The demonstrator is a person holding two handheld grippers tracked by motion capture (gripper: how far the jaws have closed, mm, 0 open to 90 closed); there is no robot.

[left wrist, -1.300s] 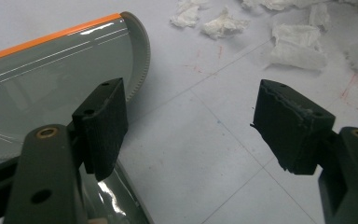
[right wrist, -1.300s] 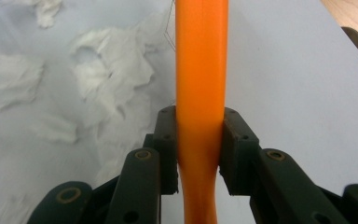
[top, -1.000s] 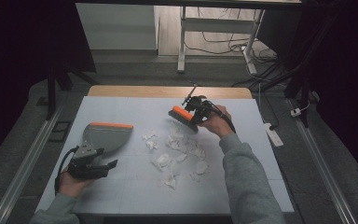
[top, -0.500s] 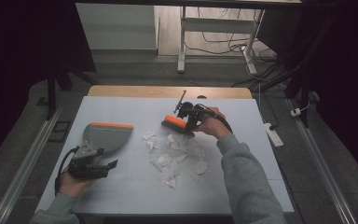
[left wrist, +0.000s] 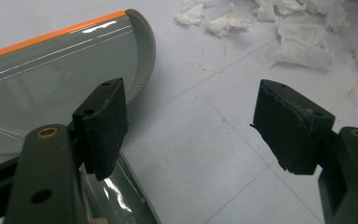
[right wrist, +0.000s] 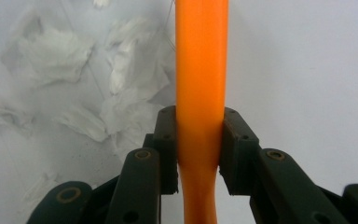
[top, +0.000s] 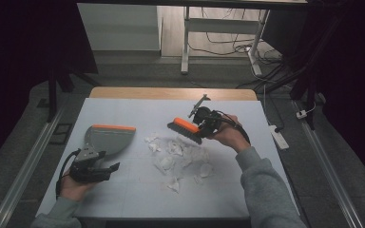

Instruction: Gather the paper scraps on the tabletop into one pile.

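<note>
Orange brush (right wrist: 201, 70) clamped in right tool (right wrist: 198, 149); left tool (left wrist: 191, 126) jaws apart, beside grey dustpan (left wrist: 51, 88). No readable labels.

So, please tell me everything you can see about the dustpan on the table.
The dustpan is grey, glossy, plastic by its look, with an orange strip along its front lip and a ribbed curved rim on its side wall. It lies flat on the white table cover, at the person's left, its lip on the far side. The scraps of white paper lie apart from it, to its right. The left tool stands open at its handle end: one pad is over the handle, the other over bare table.
</note>
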